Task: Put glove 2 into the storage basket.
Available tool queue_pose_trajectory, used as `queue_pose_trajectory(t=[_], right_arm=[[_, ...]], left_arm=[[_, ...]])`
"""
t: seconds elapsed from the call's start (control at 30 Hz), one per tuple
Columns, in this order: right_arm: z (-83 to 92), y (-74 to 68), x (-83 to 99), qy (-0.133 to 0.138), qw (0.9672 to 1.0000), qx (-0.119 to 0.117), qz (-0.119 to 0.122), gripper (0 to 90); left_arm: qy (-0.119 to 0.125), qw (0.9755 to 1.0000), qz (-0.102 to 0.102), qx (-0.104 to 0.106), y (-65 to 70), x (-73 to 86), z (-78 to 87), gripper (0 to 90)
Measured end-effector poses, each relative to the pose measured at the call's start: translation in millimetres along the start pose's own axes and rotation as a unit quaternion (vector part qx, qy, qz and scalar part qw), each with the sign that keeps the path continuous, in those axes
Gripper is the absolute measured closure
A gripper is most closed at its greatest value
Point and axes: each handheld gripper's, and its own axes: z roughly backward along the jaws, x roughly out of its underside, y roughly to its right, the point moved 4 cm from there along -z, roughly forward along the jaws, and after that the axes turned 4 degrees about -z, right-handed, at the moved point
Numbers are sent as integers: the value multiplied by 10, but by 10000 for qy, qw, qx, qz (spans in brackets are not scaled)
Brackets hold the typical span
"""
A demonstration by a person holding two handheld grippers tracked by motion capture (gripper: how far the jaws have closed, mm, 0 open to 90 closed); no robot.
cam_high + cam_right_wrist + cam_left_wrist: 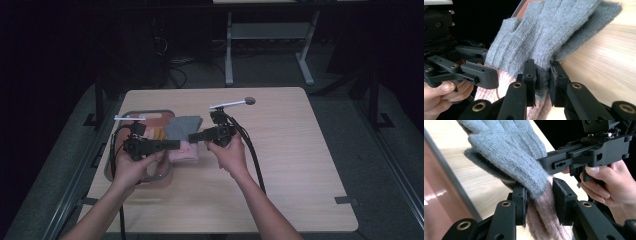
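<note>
Grey-and-pink knitted wool gloves (524, 167), stacked as a pair, are held just above the wooden table (290, 150), beside the grey-rimmed tray (162, 172). Left tongs (539, 202) are clamped on the cuff end, right tongs (542, 80) are pinched narrow on the same band from the opposite side, probably to keep both gloves aligned and taut while carrying. Fingers are grey and fuzzy, cuffs pale pink ribbed knit, and the fabric bunches where it is pinched.

On the table (300, 165), the tray (150, 114) lies at the left, the glove (184, 127) just right of it over its edge, between the left gripper (172, 145) and right gripper (192, 136), which face each other.
</note>
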Motion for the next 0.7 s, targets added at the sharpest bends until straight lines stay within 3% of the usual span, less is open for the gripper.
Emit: queue_pose_trajectory(t=[0.43, 0.7], right_arm=[[-263, -202, -143, -49, 9998, -191, 98, 773], [-388, -264, -190, -73, 9996, -274, 89, 773]], left_arm=[[79, 9999, 66, -137, -174, -17, 311, 672], [129, 9995, 195, -198, -313, 8, 409, 677]])
